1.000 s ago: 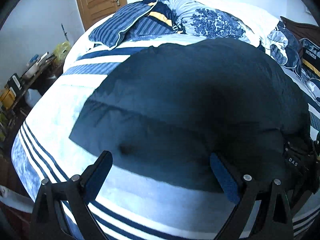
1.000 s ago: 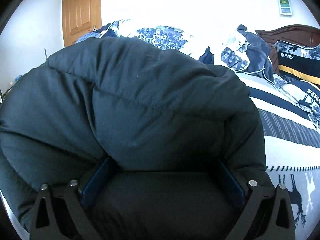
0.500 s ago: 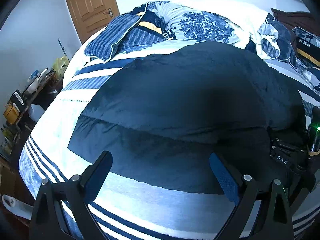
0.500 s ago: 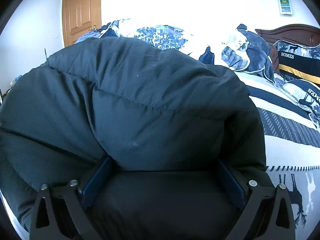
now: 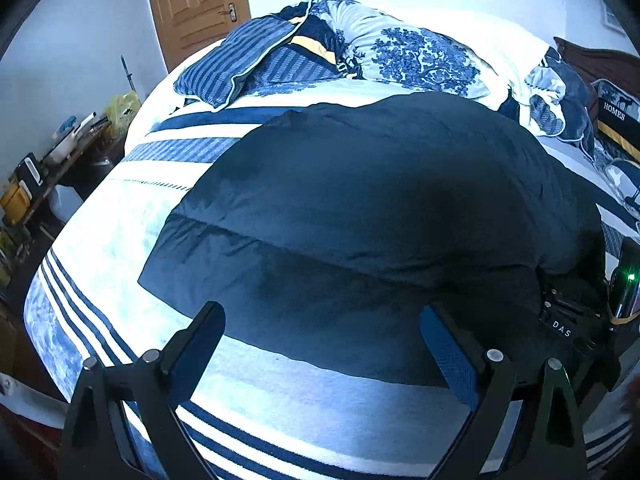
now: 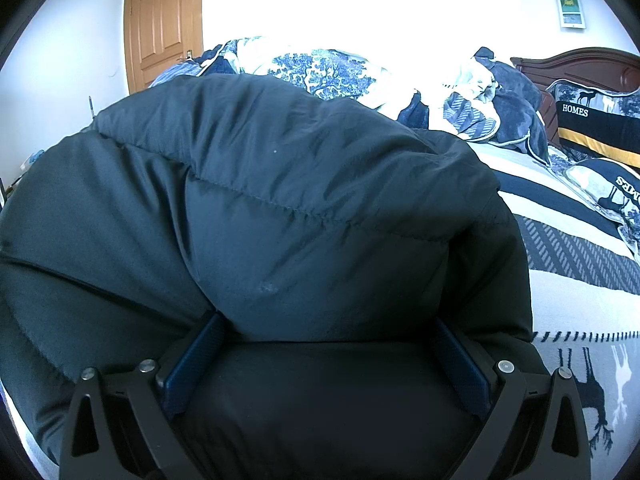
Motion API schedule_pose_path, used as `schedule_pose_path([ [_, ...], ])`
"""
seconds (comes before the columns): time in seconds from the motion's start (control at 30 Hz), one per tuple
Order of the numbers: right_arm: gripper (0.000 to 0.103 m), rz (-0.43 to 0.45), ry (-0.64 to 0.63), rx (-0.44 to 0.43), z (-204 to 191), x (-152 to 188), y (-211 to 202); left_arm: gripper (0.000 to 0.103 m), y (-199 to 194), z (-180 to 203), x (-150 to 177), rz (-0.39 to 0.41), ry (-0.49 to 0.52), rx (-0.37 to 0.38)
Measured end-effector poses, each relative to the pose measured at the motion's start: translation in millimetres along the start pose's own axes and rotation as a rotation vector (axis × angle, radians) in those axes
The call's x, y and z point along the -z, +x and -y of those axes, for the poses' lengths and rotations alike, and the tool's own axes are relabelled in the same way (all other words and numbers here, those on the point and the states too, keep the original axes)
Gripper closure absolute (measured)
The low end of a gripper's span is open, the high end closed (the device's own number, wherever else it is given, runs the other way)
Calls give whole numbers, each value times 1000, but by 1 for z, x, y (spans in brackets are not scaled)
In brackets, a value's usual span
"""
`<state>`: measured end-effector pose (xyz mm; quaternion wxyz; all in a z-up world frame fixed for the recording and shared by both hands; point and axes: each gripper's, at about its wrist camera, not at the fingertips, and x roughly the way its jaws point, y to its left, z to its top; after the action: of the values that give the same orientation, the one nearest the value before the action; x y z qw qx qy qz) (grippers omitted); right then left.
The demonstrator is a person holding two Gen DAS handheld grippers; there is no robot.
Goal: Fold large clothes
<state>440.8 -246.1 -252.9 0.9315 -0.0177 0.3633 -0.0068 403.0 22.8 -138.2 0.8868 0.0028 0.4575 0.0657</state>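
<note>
A large dark padded jacket (image 5: 360, 208) lies on the striped bed cover (image 5: 120, 240), its near part folded over itself. My left gripper (image 5: 320, 332) is open and empty, just above the jacket's near hem. My right gripper (image 6: 320, 340) has its jaws wide apart with the jacket's thick folded edge (image 6: 320, 220) bulging between them; the pads do not squeeze the cloth. The right gripper's body also shows at the right edge of the left wrist view (image 5: 568, 320).
Pillows and bunched bedding (image 5: 400, 52) lie at the far side of the bed. A wooden door (image 5: 196, 4) stands behind. A cluttered side table (image 5: 52, 160) is to the left of the bed. A dark headboard (image 6: 576, 64) is at the right.
My left gripper has drawn back and risen, so more of the bed and door show. My right gripper and the jacket fold have barely moved.
</note>
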Motion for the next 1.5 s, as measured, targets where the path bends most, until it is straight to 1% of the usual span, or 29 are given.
schedule_pose_path([
  [0.1,0,0,0,0,0,0,0,5,5,-8,-3,-3,2,-5],
  [0.37,0,0,-3,5,-4,1,1,5,24,-46,-16,-5,-46,-6],
  [0.5,0,-38,-11,-17,-3,4,-10,5,34,-60,-21,-6,-60,0],
  [0.6,0,-51,50,-35,5,7,-28,5,38,-65,-19,-19,-68,15],
  [0.67,0,-52,106,-42,9,5,-46,5,36,-66,-15,-5,-65,18],
  [0.73,0,-20,131,-41,9,-1,-66,5,33,-64,-13,6,-53,14],
  [0.77,0,17,134,-40,8,-4,-81,5,32,-64,-14,12,-47,11],
  [0.8,0,58,127,-29,6,-9,-95,5,31,-64,-15,18,-40,8],
  [0.87,0,96,122,0,10,-19,-112,5,32,-68,-22,36,-20,4],
  [0.9,0,107,155,12,18,-23,-117,5,36,-74,-28,31,-20,-5],
  [0.93,0,105,215,21,32,-27,-118,5,41,-81,-33,16,-27,0],
  [0.97,0,61,316,-9,54,-28,-114,5,49,-90,-37,-9,-34,14],
  [1.0,0,20,371,-39,68,-30,-108,5,58,-99,-41,-38,-53,19],
  [1.03,0,-49,452,-85,87,-25,-102,5,64,-109,-44,-51,-81,18],
  [1.1,0,-80,495,-94,105,-14,-102,5,72,-128,-45,-63,-139,29],
  [1.2,1,-140,480,-143,111,9,-104,5,81,-153,-36,-99,-243,69],
  [1.23,1,-138,479,-155,110,17,-106,5,82,-158,-30,-105,-278,81],
  [1.27,2,-107,489,-135,106,29,-113,5,81,-163,-24,-107,-309,96],
  [1.3,2,-75,505,-124,106,36,-116,5,80,-166,-20,-107,-319,107],
  [1.33,2,-31,543,-148,109,43,-118,5,79,-167,-16,-106,-322,115],
  [1.4,2,13,595,-244,112,46,-122,5,76,-162,-8,-100,-308,110],
  [1.47,2,61,605,-267,111,42,-127,5,74,-157,-4,-98,-282,117],
  [1.5,2,68,606,-277,111,38,-124,5,74,-153,-3,-103,-272,122],
])
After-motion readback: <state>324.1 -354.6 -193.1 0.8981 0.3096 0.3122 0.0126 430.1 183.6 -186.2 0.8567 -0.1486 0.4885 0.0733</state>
